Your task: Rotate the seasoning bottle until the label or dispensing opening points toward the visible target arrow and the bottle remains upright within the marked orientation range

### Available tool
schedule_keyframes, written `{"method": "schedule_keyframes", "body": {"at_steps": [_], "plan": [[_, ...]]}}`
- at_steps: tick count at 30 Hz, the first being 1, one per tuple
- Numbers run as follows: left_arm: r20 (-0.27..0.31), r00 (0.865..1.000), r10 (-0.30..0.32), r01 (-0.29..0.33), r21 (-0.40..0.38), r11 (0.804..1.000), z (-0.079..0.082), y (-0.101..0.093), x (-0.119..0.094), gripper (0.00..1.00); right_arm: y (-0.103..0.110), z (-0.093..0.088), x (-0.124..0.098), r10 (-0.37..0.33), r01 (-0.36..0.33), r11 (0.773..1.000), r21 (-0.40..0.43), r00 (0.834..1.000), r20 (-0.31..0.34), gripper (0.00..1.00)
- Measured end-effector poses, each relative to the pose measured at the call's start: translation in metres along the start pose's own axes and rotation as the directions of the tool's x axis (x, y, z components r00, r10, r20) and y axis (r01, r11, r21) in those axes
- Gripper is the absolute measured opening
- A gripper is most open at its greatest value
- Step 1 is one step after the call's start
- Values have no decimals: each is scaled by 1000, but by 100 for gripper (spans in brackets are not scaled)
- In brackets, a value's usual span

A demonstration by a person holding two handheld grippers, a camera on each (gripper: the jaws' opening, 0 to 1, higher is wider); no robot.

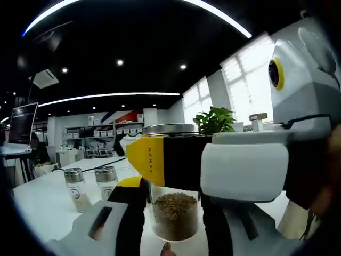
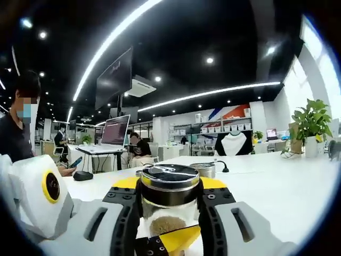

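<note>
On the long white table (image 1: pixel 42 205), the clear glass seasoning bottle with a silver metal lid (image 2: pixel 170 198) stands upright, its long axis vertical, brown granules filling its lower part. From the right gripper (image 2: pixel 169 213) it lies dead ahead at twelve o'clock, and the grey, black-padded jaws clamp its neck just under the lid, yellow tips at nine and three o'clock of the cap. In the left gripper view the same bottle sits at twelve o'clock between the left gripper (image 1: pixel 173 213) jaws, which touch or nearly touch the glass body; I cannot tell whether they grip. The right gripper crosses that view from three o'clock, level, across the bottle's neck. Any twist would turn about the vertical axis. No target arrow or label is readable. Two small glass shakers with metal caps (image 1: pixel 90 186) stand apart at ten o'clock.
</note>
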State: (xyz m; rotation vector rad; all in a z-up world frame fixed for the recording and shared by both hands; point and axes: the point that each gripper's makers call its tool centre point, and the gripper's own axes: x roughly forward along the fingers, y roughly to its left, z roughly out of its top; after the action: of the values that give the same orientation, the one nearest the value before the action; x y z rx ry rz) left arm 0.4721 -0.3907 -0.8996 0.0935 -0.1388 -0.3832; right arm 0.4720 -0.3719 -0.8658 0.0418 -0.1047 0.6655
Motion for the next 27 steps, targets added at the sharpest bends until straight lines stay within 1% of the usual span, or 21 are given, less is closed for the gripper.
{"method": "schedule_keyframes", "body": {"at_steps": [2,4,6,8,9,10,12,14,15,18,19,20,23,25,27], "plan": [[-11,1000,-17,16,-24,1000,-4,-2,0,42,-3,-3,0,12,-12,1000,6,1000,-9,40],[-16,999,-27,27,-32,999,-6,-3,1,43,-5,-6,1,35,-34,999,25,999,-18,39],[-18,999,-39,38,-41,998,-6,-3,1,43,-6,-6,1,47,-46,998,35,999,-6,39],[-33,996,-81,79,-41,996,-9,-7,2,43,-6,-8,0,53,-52,998,28,999,-11,39],[-39,992,-120,118,-60,991,-11,-11,1,43,-6,-8,-1,68,-68,998,13,998,-13,39],[-41,992,-123,120,-51,991,-12,-10,2,43,-8,-9,-1,71,-71,997,8,997,-22,39],[-43,990,-135,134,-23,991,-11,-11,2,43,-5,-7,-2,108,-107,994,11,994,-19,39],[-45,987,-153,153,-17,988,-10,-10,3,44,-3,-6,-4,155,-154,987,49,988,-13,39],[-43,985,-167,166,-22,986,-9,-11,2,44,-4,-5,-5,165,-164,984,62,986,-5,39],[-19,971,-240,239,-16,971,-4,-15,1,44,-5,0,-9,205,-207,974,87,978,28,39],[-20,969,-248,248,-14,969,-4,-15,1,44,0,2,-11,232,-235,966,107,972,40,39],[-18,964,-266,266,-2,964,-3,-15,1,44,-3,2,-11,230,-233,968,91,972,36,39],[-6,945,-328,327,-33,944,1,-19,0,44,0,6,-15,258,-261,962,81,965,46,39],[0,937,-348,348,-30,937,3,-19,3,45,1,7,-16,266,-269,959,83,963,51,39],[5,920,-392,392,-32,920,3,-22,3,45,0,8,-17,272,-276,957,84,961,55,39]]}}
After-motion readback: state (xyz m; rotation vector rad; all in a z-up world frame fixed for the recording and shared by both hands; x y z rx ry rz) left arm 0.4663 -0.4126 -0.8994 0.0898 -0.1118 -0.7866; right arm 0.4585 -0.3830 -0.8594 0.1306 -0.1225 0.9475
